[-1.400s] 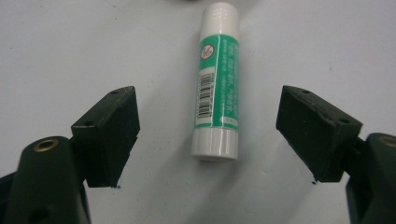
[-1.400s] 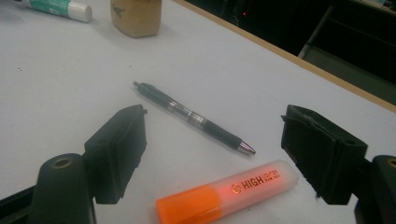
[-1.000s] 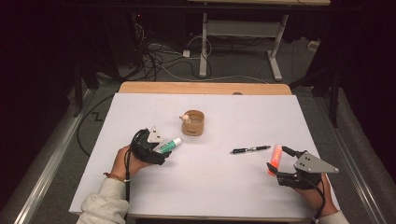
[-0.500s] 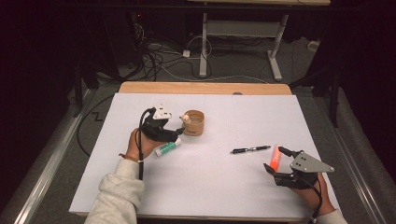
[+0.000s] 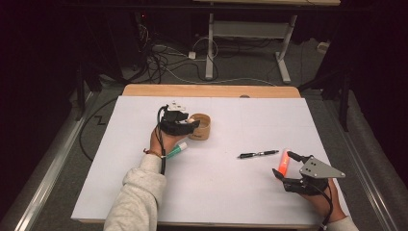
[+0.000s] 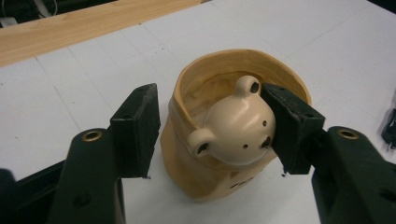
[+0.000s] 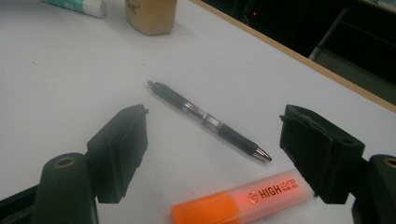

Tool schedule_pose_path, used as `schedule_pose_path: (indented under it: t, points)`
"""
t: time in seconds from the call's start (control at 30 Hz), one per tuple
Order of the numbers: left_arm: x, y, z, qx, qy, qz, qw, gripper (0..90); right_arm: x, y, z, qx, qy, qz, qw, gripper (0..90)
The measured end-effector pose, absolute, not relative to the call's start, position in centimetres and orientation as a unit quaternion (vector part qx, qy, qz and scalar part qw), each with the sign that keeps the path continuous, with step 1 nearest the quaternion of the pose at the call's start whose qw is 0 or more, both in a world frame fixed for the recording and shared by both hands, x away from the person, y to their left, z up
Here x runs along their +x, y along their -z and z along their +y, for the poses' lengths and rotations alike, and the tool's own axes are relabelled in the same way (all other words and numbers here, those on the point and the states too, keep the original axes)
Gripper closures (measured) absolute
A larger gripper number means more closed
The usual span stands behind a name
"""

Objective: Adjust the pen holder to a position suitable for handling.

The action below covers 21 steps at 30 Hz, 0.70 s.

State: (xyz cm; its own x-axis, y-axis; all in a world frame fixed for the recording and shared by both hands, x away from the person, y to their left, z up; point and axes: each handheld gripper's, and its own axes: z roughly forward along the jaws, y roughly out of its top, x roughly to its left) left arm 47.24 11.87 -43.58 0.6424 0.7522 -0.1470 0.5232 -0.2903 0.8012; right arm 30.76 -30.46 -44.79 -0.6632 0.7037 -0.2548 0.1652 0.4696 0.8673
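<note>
A tan cup (image 5: 203, 128) stands on the white table top (image 5: 240, 192), with a cream bear-head figure (image 6: 236, 123) inside it. My left gripper (image 5: 189, 122) is open around the cup (image 6: 210, 182): its right jaw touches the bear head at the rim, and its left jaw stands clear of the cup wall. My right gripper (image 5: 285, 165) hangs open at the right front, just over an orange highlighter (image 7: 243, 200). A black pen (image 7: 208, 121) lies beyond the highlighter (image 5: 283, 162).
A green-and-white tube (image 5: 176, 150) lies beside the person's left wrist. The pen (image 5: 258, 154) sits mid-table, between the cup and the right gripper (image 7: 219, 144). A wooden strip (image 5: 211, 90) runs along the table's far edge, with cables and desk legs on the floor behind.
My left gripper has moved forward from the tube to the cup, leaving the tube lying on the table. The right gripper has barely shifted.
</note>
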Motion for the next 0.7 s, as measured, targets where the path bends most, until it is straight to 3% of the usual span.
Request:
schedule_pose_path:
  t: [0.43,0.7]
  points:
    - [47.7,44.1,9.8,0.794,-0.126,0.44,0.4,41.9,30.9,44.9,-30.4,0.271,-0.435,0.803,0.306,26.3]
    - [46.9,43.9,7.9,0.803,-0.116,0.435,0.391,54.3,30.9,44.9,-30.3,0.267,-0.434,0.804,0.307,26.6]
